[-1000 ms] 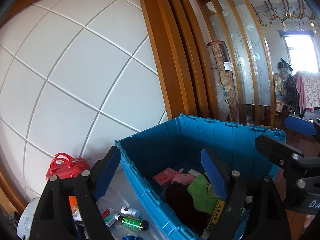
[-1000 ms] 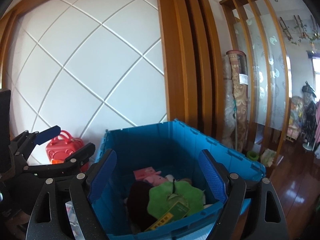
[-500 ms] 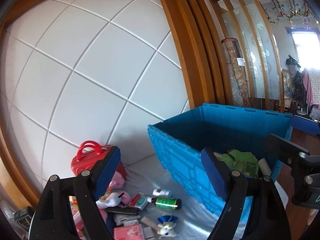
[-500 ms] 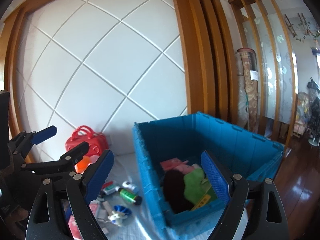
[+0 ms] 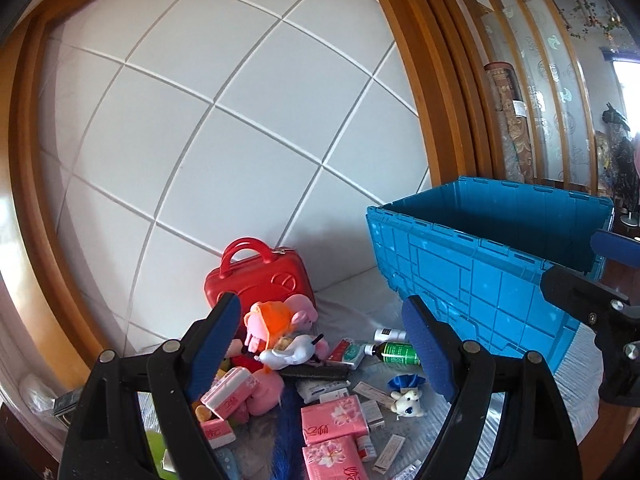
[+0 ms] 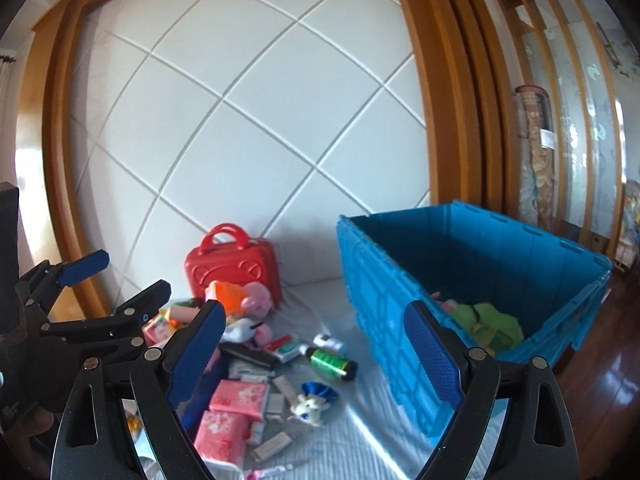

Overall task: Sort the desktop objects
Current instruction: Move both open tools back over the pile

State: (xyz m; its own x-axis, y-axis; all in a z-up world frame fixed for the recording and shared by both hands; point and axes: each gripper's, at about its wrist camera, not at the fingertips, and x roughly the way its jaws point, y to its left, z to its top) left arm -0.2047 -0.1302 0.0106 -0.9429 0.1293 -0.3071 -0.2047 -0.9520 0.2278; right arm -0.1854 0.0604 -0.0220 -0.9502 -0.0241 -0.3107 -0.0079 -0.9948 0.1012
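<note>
Both tongs, left [image 5: 322, 354] and right [image 6: 314, 354], gape empty above the cluttered tabletop [image 6: 360, 432]; blue crate [image 6: 400, 300] stands right, red case [image 6: 230, 268] behind.

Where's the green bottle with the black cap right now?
The green bottle lies on its side on the pale cover, just left of the blue crate in the right wrist view, beside a small white bottle and above the small white plush dog.

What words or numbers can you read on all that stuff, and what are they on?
None can be read for sure.
Pink tissue packs: red printed characters, too blurred to read.
Green bottle: label print too small.
Red and green box: print too small.
Small white boxes: print too small.
Red case: only a raised emblem, no words.
</note>
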